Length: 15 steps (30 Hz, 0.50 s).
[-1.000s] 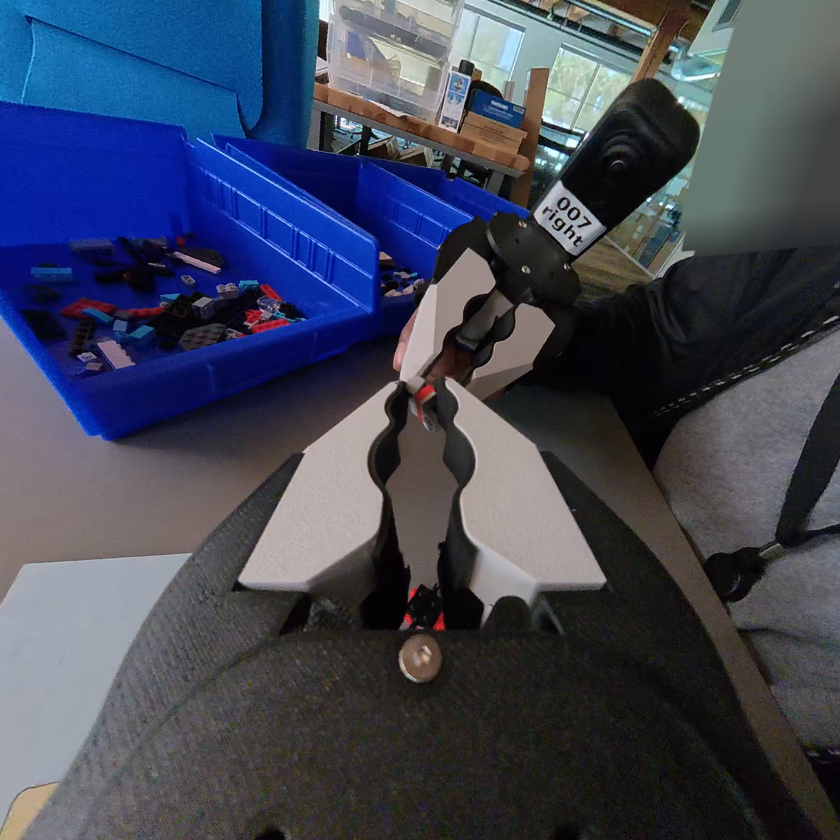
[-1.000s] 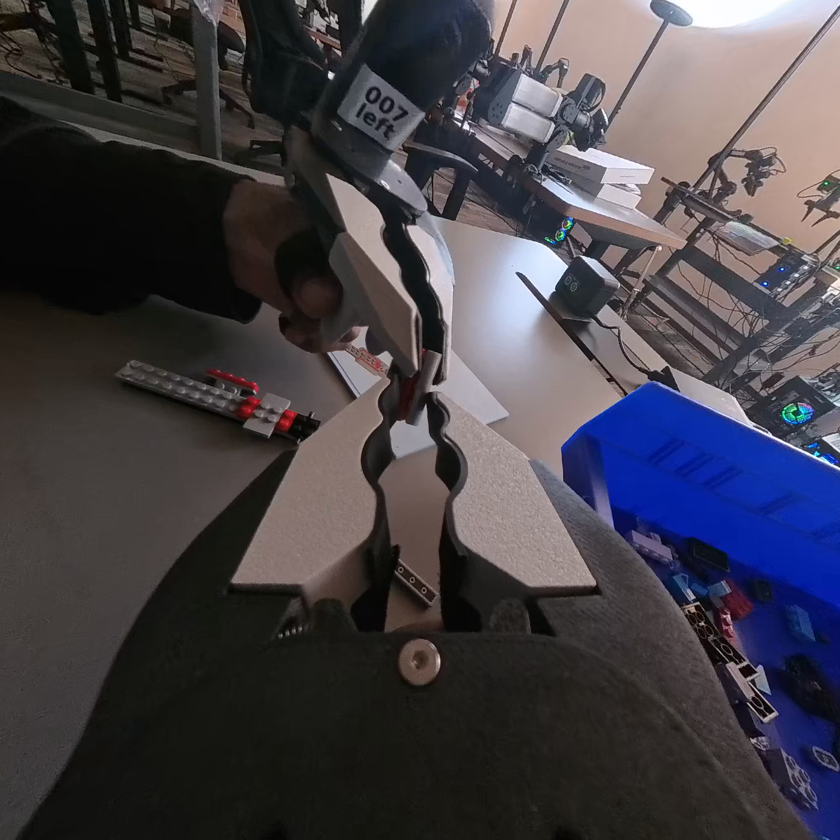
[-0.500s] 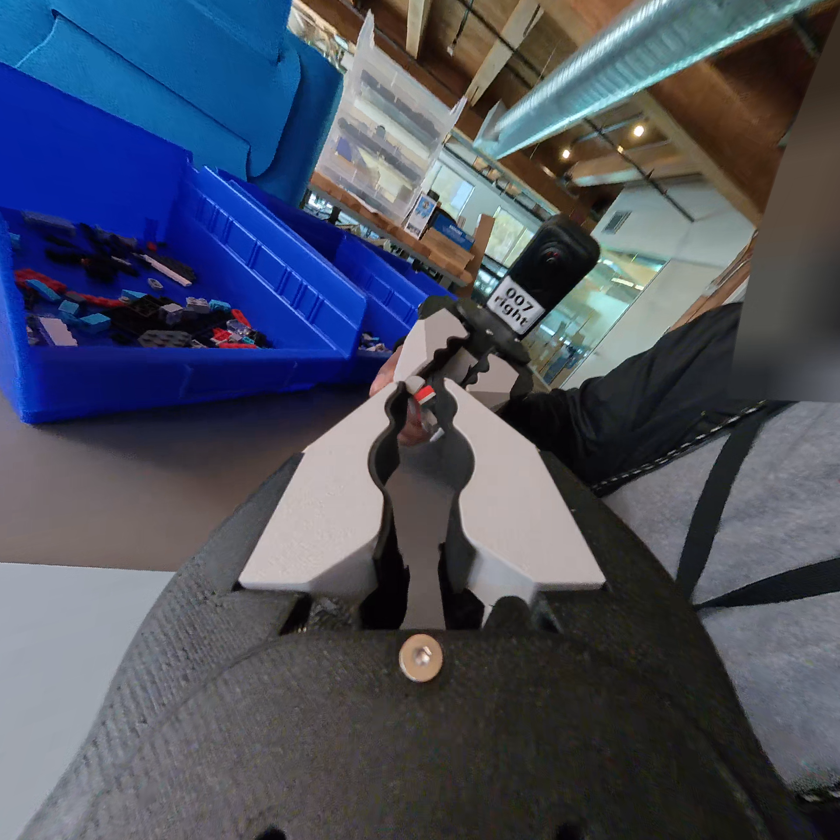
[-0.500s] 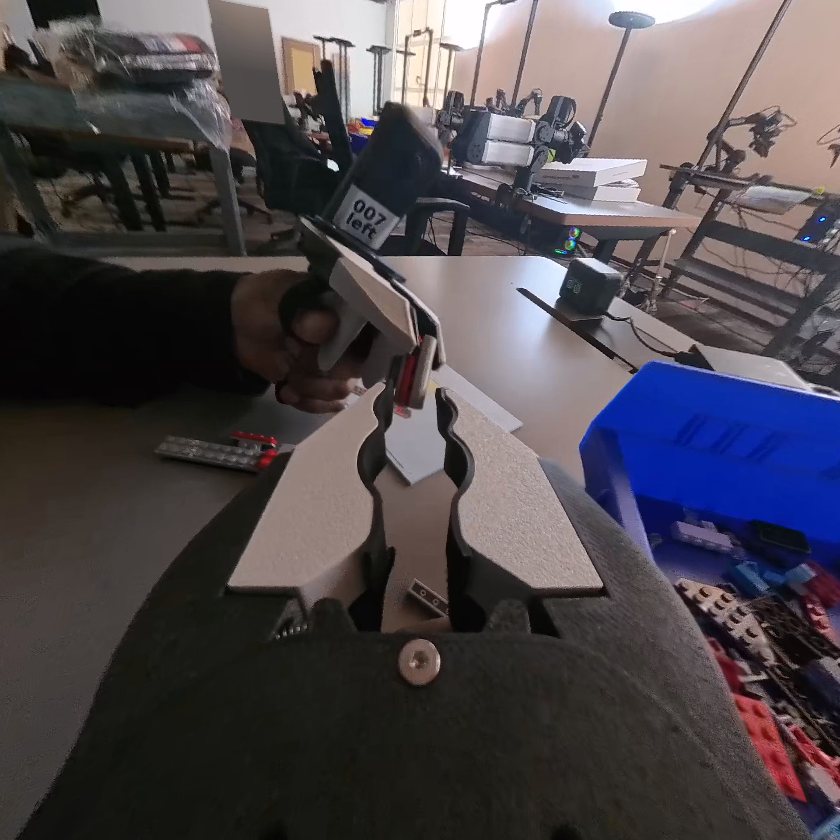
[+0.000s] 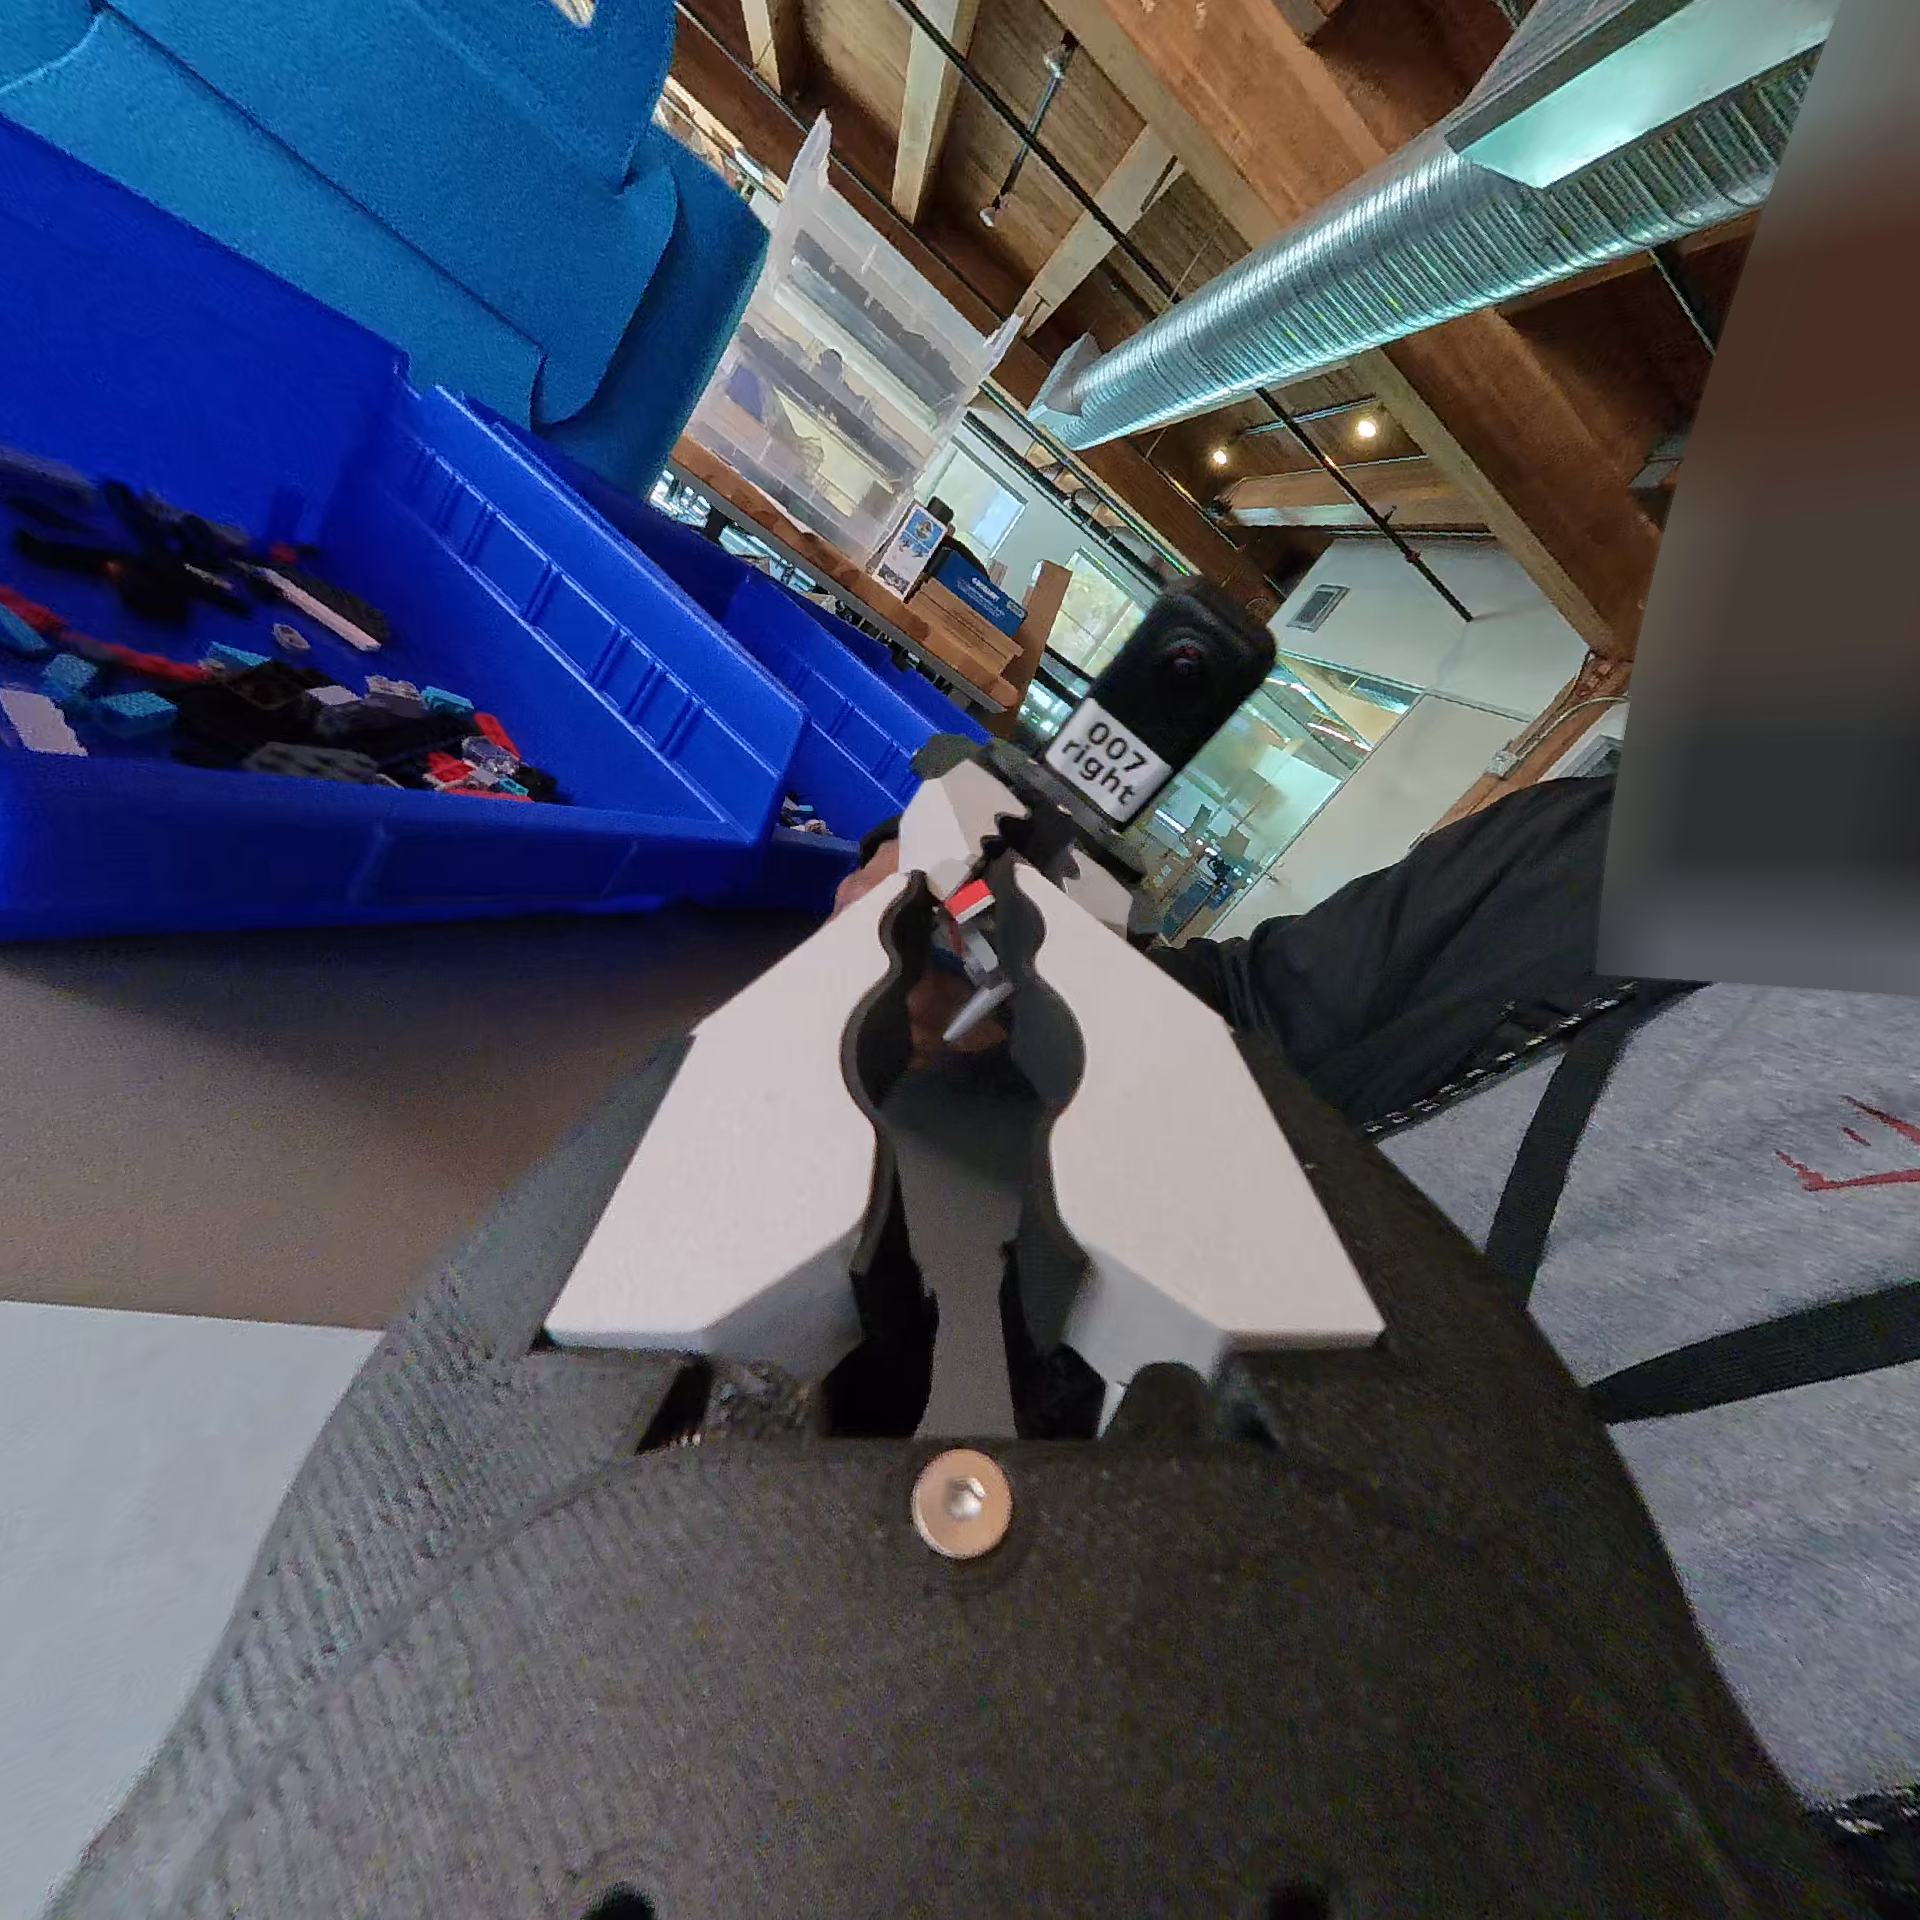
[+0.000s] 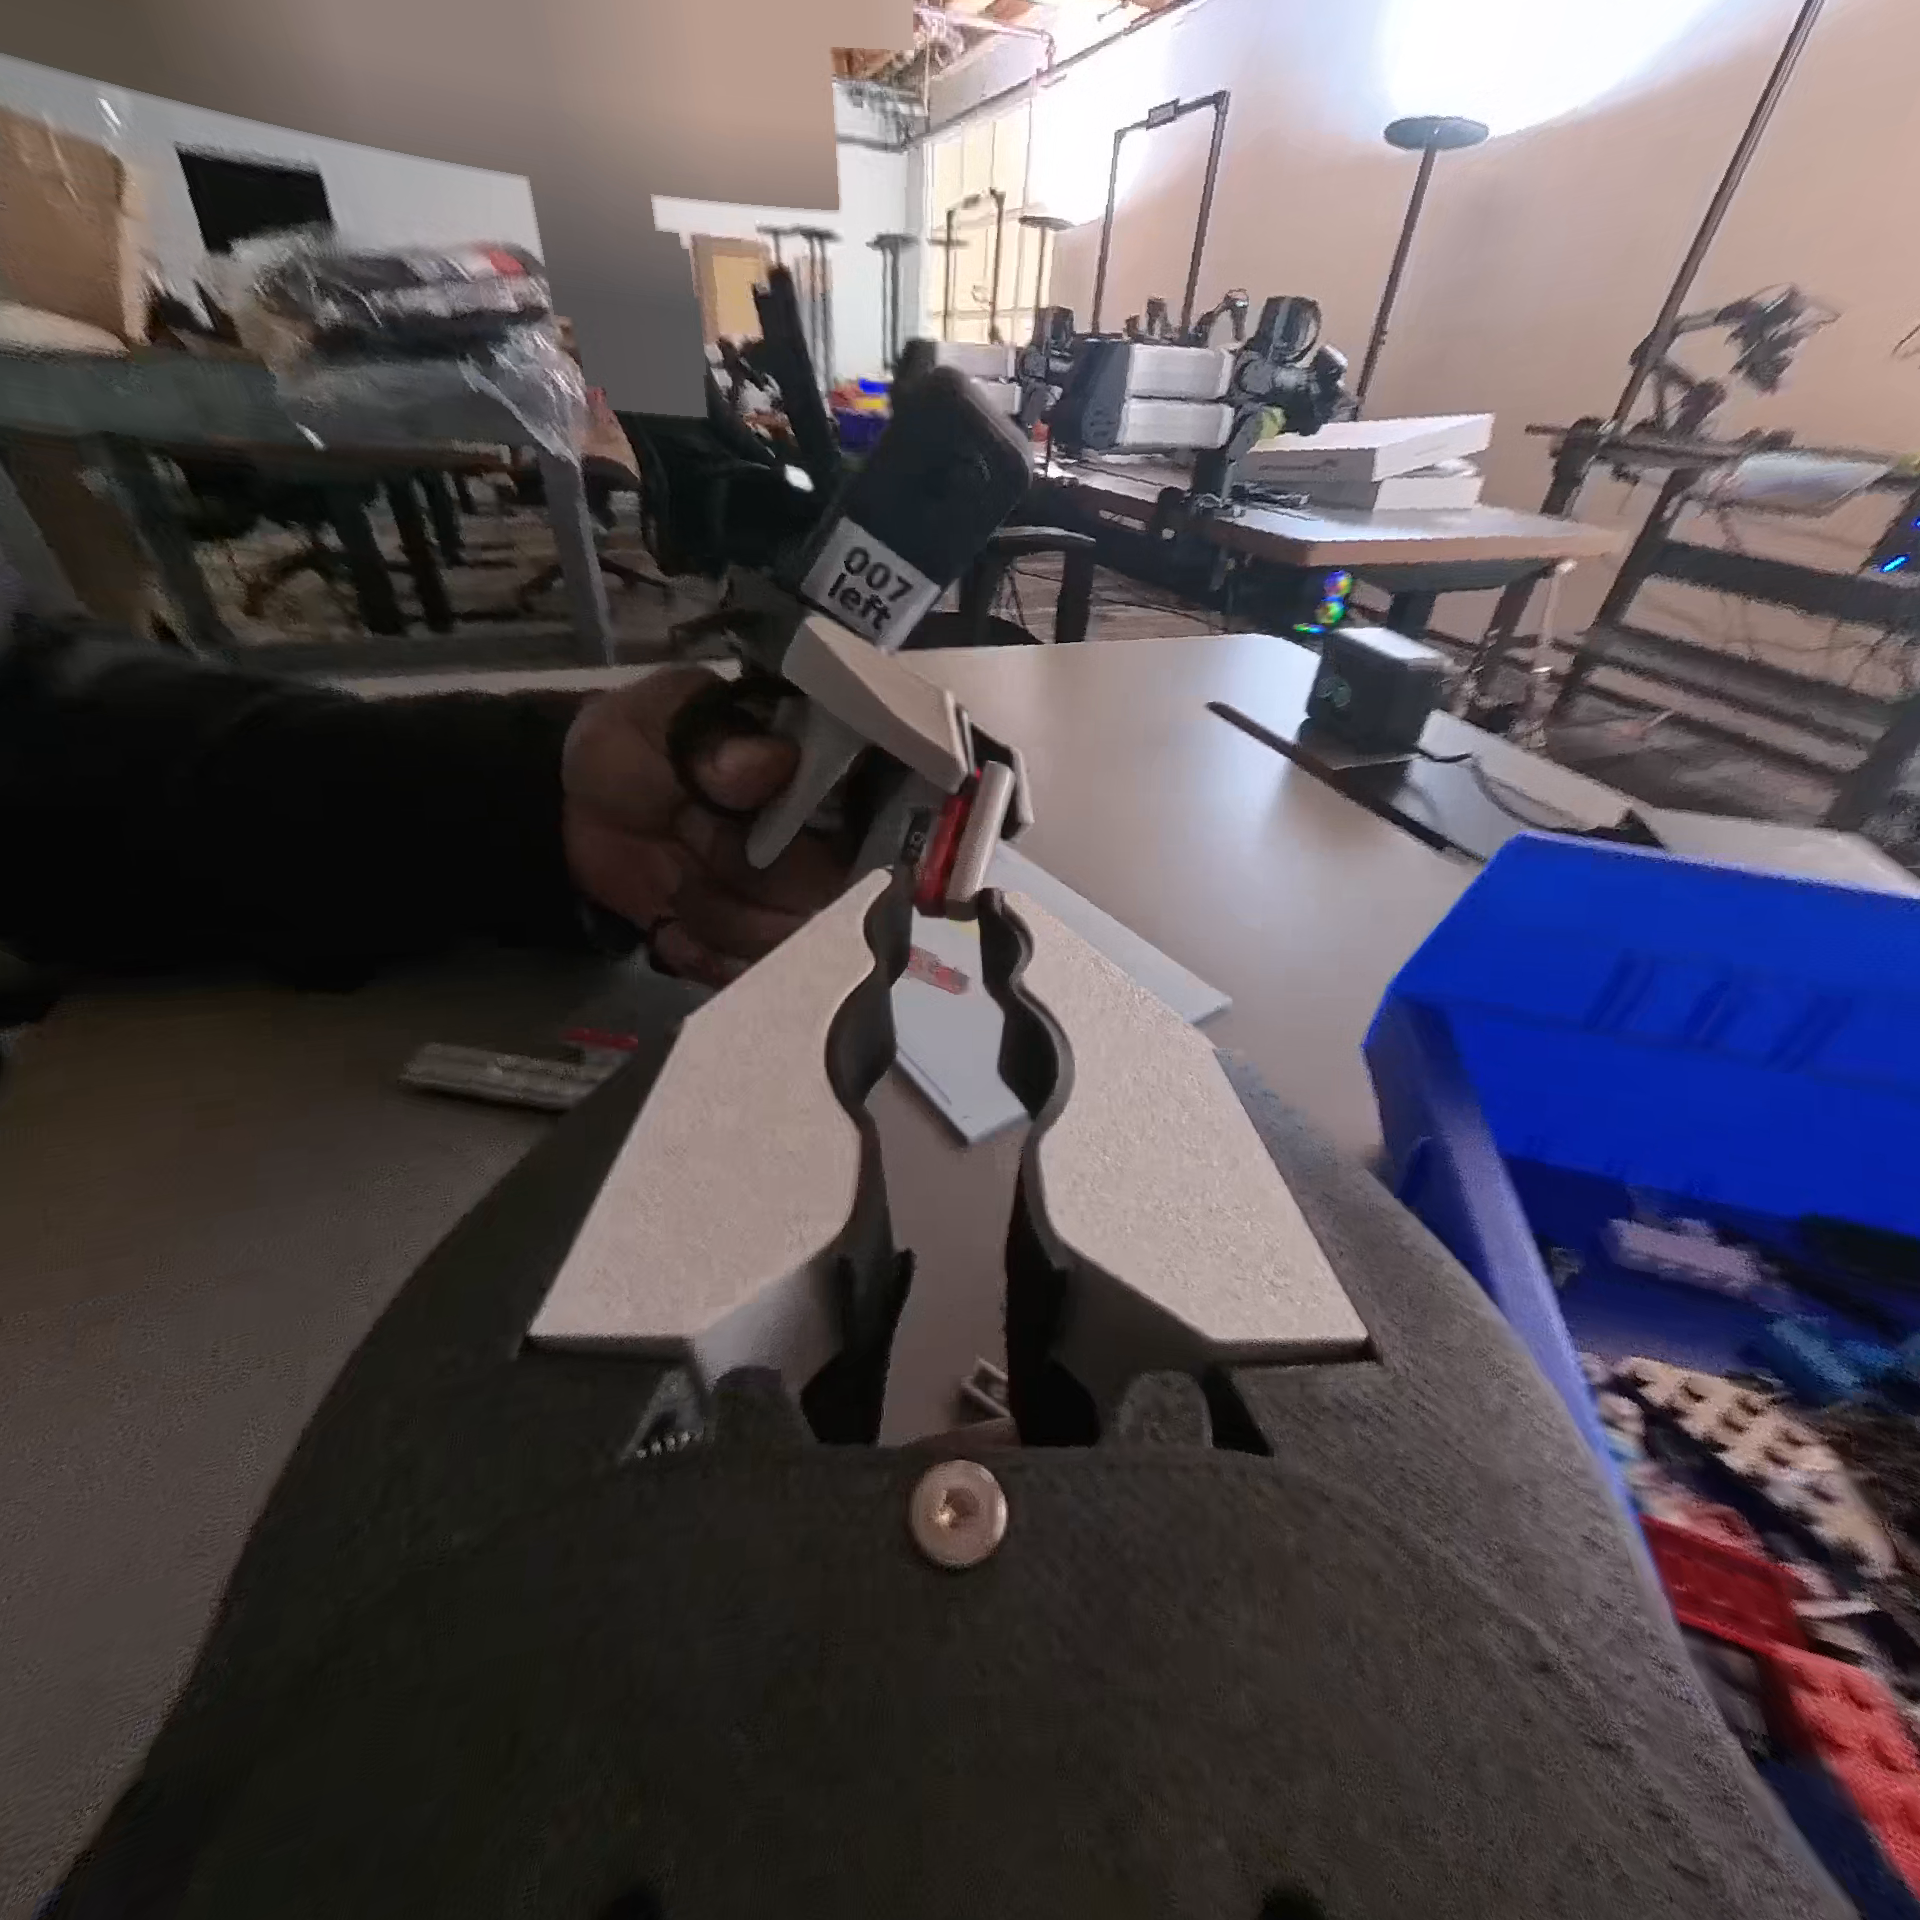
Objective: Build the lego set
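Observation:
A small red and grey lego piece is pinched in my left gripper, held up above the grey table. In the right wrist view the same piece sits in the left gripper's tips, a hand behind it. My right gripper faces it tip to tip, and its jaws close narrowly on the piece's lower end. A partly built grey plate with red parts lies on the table to the left. The right gripper also shows in the left wrist view.
A blue bin of loose bricks stands at the left, a second bin behind it. In the right wrist view the bin is at the right. A light instruction sheet and a small grey piece lie under the grippers. A black device sits farther back. The grippers are tip to tip, or close to it.
Both grippers have tilted up and risen from the table with the piece. The right jaws loosened and drew back half a second ago, and are now around the piece's end again.

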Each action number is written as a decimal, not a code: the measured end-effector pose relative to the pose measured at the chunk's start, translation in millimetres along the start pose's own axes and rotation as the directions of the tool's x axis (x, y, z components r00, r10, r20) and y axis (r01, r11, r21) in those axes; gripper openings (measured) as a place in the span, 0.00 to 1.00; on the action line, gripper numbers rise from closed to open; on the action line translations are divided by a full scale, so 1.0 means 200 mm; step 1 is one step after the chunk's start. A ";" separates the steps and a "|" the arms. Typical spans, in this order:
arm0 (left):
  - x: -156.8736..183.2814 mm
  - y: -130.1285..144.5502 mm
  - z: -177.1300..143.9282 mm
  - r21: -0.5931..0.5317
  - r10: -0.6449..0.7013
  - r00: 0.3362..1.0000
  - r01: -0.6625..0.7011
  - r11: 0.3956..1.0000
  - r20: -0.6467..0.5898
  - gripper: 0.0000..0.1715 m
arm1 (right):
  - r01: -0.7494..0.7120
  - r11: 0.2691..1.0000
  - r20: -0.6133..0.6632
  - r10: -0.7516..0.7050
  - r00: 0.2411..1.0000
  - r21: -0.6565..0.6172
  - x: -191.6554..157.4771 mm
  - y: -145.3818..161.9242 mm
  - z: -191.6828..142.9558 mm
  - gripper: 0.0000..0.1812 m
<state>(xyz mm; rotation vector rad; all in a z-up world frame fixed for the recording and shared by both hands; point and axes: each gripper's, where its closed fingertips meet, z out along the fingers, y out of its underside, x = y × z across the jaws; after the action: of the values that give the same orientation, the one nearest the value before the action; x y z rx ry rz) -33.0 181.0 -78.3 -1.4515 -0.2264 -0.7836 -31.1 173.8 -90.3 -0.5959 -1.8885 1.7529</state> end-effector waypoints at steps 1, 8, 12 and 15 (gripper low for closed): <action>-0.01 0.01 0.00 -0.004 -0.010 1.000 0.010 1.000 0.007 0.06 | 0.051 0.998 -0.020 -0.052 0.998 -0.020 0.00 0.01 0.00 0.09; -0.06 0.03 0.00 -0.003 -0.097 0.995 0.097 0.995 0.030 0.06 | 0.137 0.986 -0.063 -0.143 0.988 -0.090 0.03 0.06 0.01 0.09; -0.06 0.01 0.00 0.032 -0.144 0.990 0.143 0.989 0.013 0.07 | 0.139 0.987 -0.103 -0.147 0.984 -0.085 0.06 0.05 0.00 0.09; -0.05 -0.01 -0.01 0.046 -0.200 0.979 0.201 0.978 -0.029 0.16 | 0.173 0.981 -0.128 -0.184 0.975 -0.086 0.07 0.03 0.00 0.08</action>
<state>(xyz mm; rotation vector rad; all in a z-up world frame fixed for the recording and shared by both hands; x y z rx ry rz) -41.7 183.3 -83.3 -1.3861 -0.3752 -0.9527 -42.1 184.0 -96.1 -0.5393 -1.8587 1.4968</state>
